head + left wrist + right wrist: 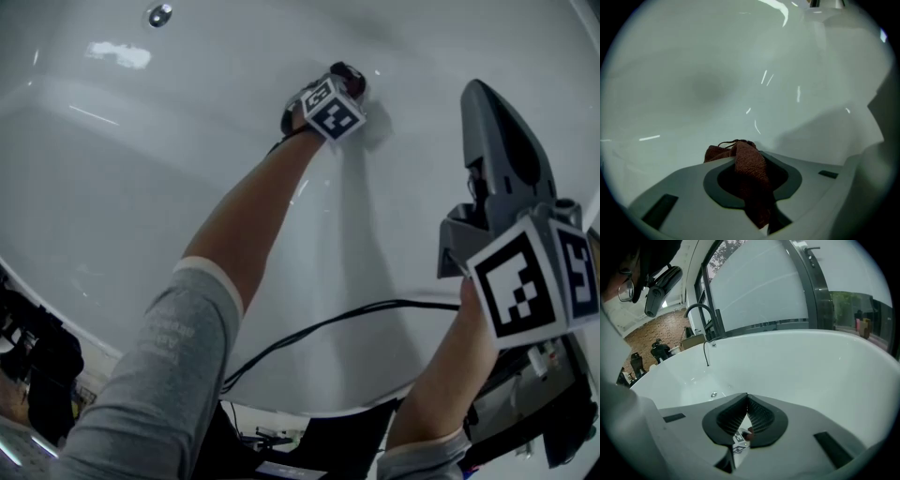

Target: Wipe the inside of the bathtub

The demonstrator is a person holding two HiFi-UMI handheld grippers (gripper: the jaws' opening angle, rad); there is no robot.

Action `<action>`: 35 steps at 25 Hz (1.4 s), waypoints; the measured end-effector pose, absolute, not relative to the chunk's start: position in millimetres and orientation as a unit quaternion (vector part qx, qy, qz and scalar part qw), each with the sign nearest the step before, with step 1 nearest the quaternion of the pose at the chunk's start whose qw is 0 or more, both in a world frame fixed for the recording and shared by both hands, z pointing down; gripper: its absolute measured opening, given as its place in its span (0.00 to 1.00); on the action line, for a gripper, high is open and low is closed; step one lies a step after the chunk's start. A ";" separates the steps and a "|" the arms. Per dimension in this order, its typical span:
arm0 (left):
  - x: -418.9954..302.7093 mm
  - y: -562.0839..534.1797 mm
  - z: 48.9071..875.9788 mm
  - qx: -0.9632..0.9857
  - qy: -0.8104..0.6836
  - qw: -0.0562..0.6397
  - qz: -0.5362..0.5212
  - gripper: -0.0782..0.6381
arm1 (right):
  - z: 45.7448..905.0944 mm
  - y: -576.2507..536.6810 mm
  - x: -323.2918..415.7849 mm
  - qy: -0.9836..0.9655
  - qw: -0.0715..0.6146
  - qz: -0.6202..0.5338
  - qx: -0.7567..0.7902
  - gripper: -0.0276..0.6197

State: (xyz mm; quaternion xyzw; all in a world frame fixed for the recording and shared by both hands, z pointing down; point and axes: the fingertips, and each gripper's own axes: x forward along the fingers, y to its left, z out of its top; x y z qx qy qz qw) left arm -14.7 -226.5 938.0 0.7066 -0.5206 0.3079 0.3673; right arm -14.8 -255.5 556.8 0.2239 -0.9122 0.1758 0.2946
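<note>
A white bathtub [141, 178] fills the head view. Deep inside it, my left gripper [349, 82] presses a dark red cloth [352, 75] against the tub's inner wall, the person's bare arm reaching down to it. In the left gripper view the jaws are shut on the red cloth [751, 174], whose bunched end [723, 151] touches the white tub surface [717, 84]. My right gripper [487, 112] is held up at the right, above the tub rim, its jaws closed together with nothing between them. In the right gripper view [746, 405] it looks across the tub interior [797, 366].
A drain fitting [158, 14] sits at the tub's far end. A black cable [319, 328] trails over the near rim. A black tap [701, 317] stands at the tub's far edge, with glass panels and a brick wall behind it.
</note>
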 end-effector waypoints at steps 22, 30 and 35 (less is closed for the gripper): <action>5.1 -224.8 913.1 0.715 -0.476 0.500 0.116 0.22 | 545.6 -257.6 -14.8 -0.907 0.279 0.191 0.252 0.05; 42.5 -247.0 810.8 0.723 -0.464 0.505 0.075 0.22 | 462.6 -266.4 21.3 -0.910 0.253 0.197 0.264 0.05; 59.3 -247.2 771.6 0.729 -0.460 0.504 0.058 0.22 | 429.3 -274.6 39.3 -0.908 0.242 0.199 0.277 0.05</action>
